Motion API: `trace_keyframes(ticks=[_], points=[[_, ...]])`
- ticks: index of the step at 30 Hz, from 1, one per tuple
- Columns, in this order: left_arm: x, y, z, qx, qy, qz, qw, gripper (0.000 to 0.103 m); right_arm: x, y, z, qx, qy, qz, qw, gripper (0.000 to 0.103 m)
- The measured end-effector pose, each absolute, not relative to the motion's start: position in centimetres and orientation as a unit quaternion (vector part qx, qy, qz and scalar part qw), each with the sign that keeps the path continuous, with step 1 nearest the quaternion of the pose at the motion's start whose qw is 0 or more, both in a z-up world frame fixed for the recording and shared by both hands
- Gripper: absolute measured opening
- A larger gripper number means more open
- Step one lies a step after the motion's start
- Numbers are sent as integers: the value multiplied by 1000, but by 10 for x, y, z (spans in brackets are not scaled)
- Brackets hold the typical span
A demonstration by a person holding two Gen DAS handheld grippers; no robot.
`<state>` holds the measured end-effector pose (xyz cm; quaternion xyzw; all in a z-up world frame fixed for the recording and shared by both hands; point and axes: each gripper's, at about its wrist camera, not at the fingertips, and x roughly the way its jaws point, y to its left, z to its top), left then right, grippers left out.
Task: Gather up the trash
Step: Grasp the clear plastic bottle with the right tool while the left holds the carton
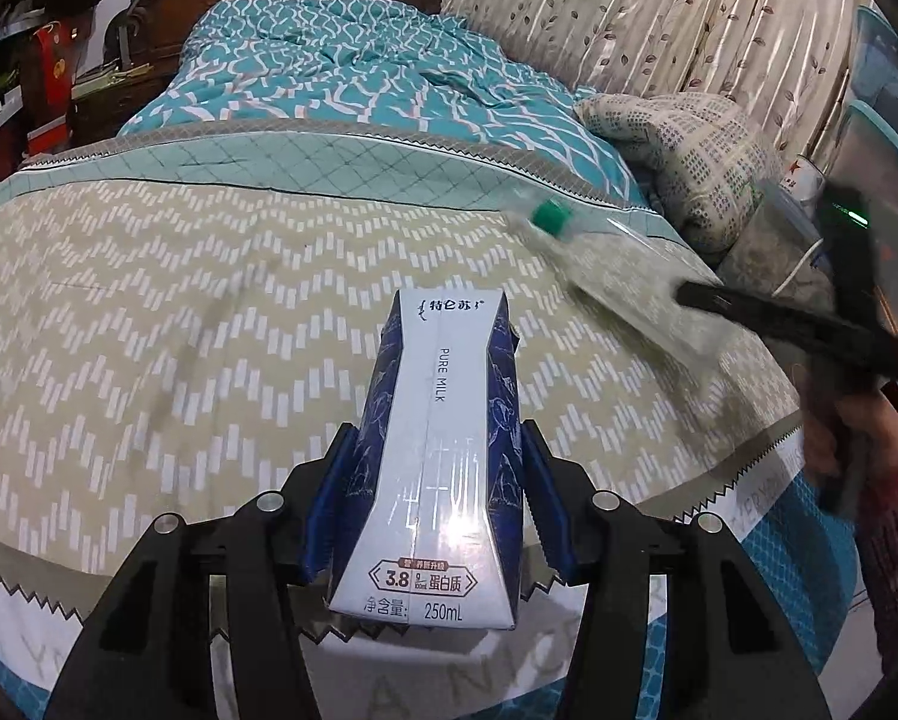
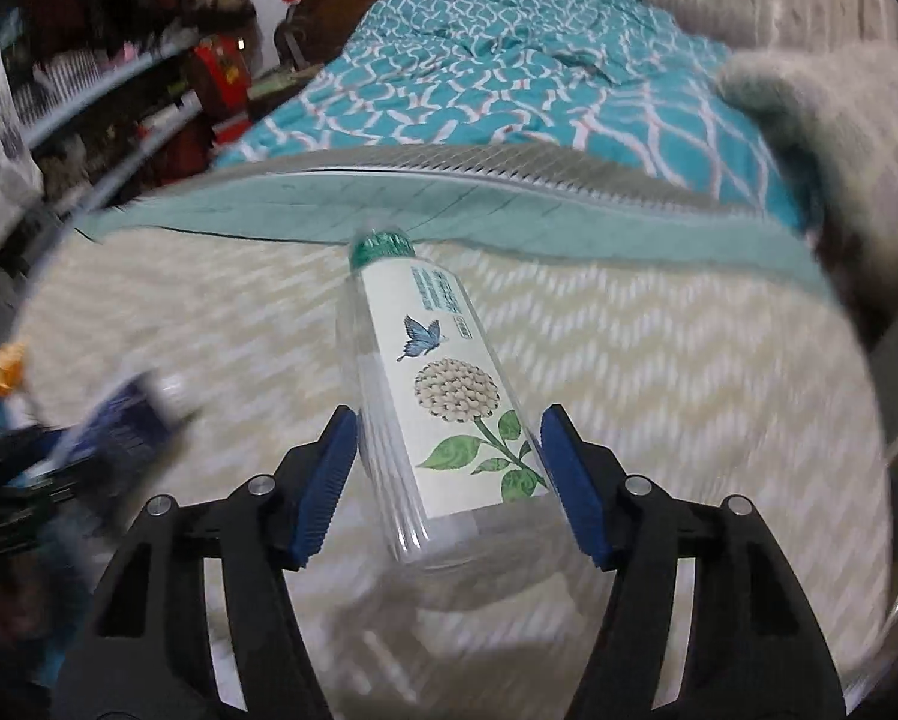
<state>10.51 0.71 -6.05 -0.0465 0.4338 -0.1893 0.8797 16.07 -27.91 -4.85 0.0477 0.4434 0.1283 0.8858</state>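
Note:
A blue and white 250 mL milk carton [image 1: 443, 360] stands lengthwise between the blue pads of my left gripper [image 1: 437, 438], which is shut on it above the bed. In the right wrist view a clear plastic bottle [image 2: 431, 330] with a green cap and a flower-and-butterfly label lies between the blue pads of my right gripper [image 2: 449, 420], held clear of the cover. The left wrist view shows that bottle [image 1: 598, 264] blurred at the right, in the right gripper [image 1: 718, 306]. The carton [image 2: 131, 420] appears blurred at the left of the right wrist view.
The bed has a beige chevron cover [image 1: 209, 300] with a teal quilt [image 1: 359, 78] behind it. A folded patterned cloth [image 1: 688, 150] lies at the right by the curtain [image 1: 628, 12]. Cluttered shelves [image 2: 119, 90] stand at the left. A hand in a red sleeve [image 1: 892, 480] holds the right gripper.

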Motion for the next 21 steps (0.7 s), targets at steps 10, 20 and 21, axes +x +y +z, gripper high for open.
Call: trace_keyframes(ticks=[10, 20, 21], points=[[90, -3, -57, -65, 447, -232, 862, 50, -9, -281, -31, 115, 426, 106, 891, 62], [37, -21, -46, -78, 451, -277, 845, 50, -74, -243, -46, 116, 394, 122, 904, 86], [33, -22, -45, -77, 450, -276, 846, 50, -75, -244, -49, 122, 392, 121, 904, 86]])
